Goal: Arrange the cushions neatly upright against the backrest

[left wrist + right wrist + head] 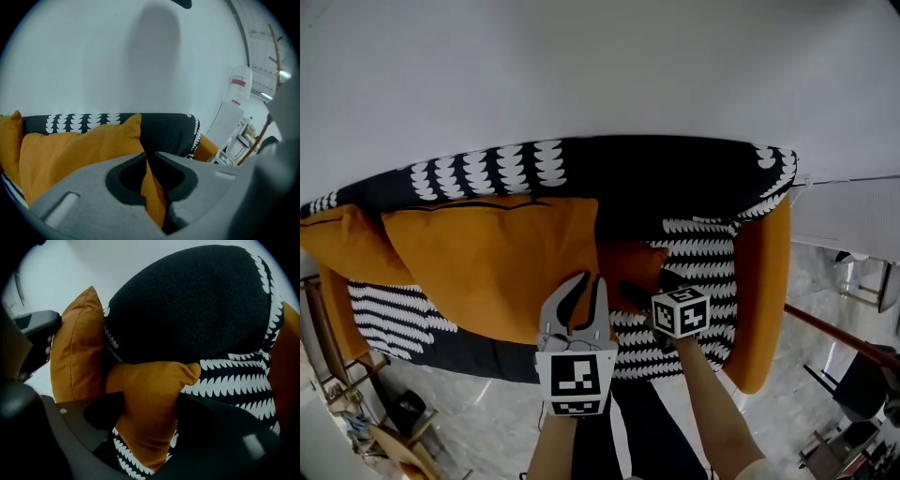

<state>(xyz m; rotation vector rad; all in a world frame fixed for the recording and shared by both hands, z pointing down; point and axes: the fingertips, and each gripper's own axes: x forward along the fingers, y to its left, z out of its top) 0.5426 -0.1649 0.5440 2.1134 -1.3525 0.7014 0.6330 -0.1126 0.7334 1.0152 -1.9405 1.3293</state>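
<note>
A large orange cushion [492, 258] leans on the sofa's black backrest [628, 173]. My left gripper [591, 281] is shut on its right edge, and the orange fabric runs pinched between the jaws in the left gripper view [149, 159]. A small orange cushion [628, 262] lies on the patterned seat just right of it. My right gripper [649, 281] straddles this small cushion [150, 390], which fills the gap and touches both jaws [147, 413]. The large cushion [77, 352] stands upright at the left of the right gripper view.
Another orange cushion [342, 246] sits at the sofa's far left. An orange armrest [764, 300] closes the right end. A white wall stands behind the backrest [187, 305]. Marble floor, chairs and shelving [243, 136] lie beyond the right end.
</note>
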